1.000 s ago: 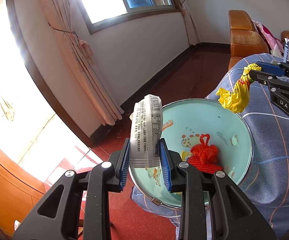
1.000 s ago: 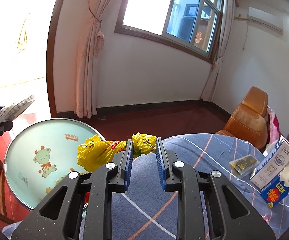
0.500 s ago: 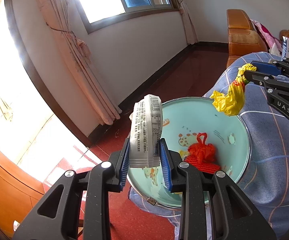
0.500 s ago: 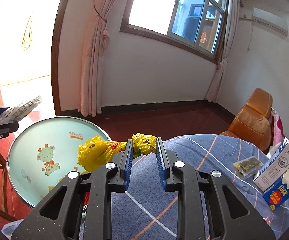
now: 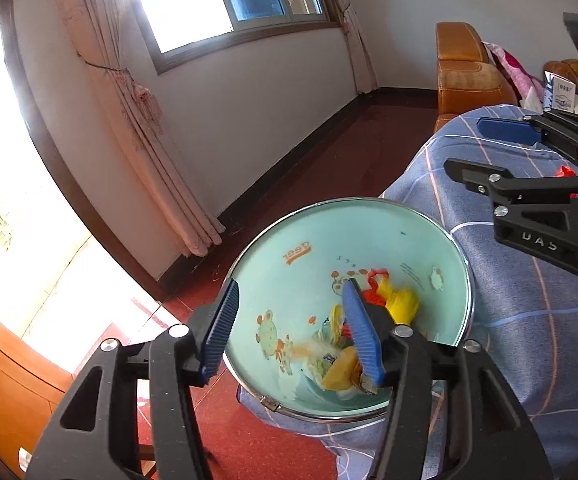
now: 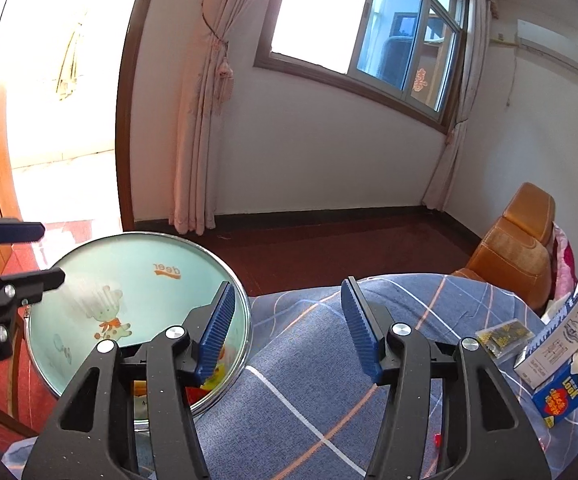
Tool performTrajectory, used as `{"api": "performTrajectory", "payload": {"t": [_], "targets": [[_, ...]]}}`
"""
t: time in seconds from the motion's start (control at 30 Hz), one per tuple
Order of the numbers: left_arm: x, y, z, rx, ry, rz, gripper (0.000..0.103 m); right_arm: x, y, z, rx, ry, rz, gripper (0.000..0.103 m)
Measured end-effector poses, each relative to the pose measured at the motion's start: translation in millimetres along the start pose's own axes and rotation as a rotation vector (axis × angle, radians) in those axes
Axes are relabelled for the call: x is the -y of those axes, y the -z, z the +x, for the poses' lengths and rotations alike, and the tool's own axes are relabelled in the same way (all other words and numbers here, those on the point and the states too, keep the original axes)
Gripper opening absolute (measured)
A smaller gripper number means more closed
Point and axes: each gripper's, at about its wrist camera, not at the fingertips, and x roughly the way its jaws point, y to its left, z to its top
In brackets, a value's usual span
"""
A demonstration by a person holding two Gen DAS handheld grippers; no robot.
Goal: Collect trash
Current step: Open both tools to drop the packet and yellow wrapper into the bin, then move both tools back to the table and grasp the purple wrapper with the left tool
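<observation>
A pale green basin (image 5: 297,248) with cartoon prints stands at the edge of a blue checked cloth (image 5: 529,320). In it lie a yellow bag (image 5: 401,300), a red bag (image 5: 375,292) and a blurred wrapper (image 5: 329,356). My left gripper (image 5: 293,336) is open and empty just above the basin. My right gripper (image 6: 289,328) is open and empty over the cloth, beside the basin (image 6: 137,280). It also shows in the left wrist view (image 5: 485,152).
On the cloth at the right lie a white carton (image 6: 561,336), a blue carton (image 6: 565,392) and a small dark packet (image 6: 503,334). An orange leather armchair (image 6: 517,248) stands behind. Red floor, curtains and a window wall lie beyond.
Both grippers opened. The white wrapper left my left gripper and the yellow bag left my right gripper; both now lie in the basin.
</observation>
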Motion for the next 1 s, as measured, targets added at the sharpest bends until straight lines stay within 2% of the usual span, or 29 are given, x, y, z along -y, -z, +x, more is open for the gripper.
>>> {"api": "performTrajectory", "payload": {"t": [0.33,0.47,0.6,0.73,0.83,0.87,1.0], "targets": [[1,-1,0,0.001,0.0,-0.011,0.058,-4,0,-3,0.014,0.026,-0.018,0.061],[2,-2,-4,0.011,0.014,-0.012,0.059,11,0,-11,-0.012,0.07,0.057,0.061],[13,-3,-9,0.018,0.044,-0.006,0.06,32,-8,-57,0.006,0.141,0.123,0.063],[34,-2,-23,0.031,0.127,-0.005,0.061,56,-2,-117,0.028,0.22,0.17,0.069],[58,-1,-37,0.045,0.196,0.011,0.062,80,23,-163,0.033,0.317,0.217,0.071],[65,0,-41,0.052,0.217,0.018,0.065,88,33,-176,0.031,0.346,0.236,0.073],[106,5,-59,0.076,0.279,0.081,0.069,122,87,-219,-0.017,0.479,0.326,0.073]]}}
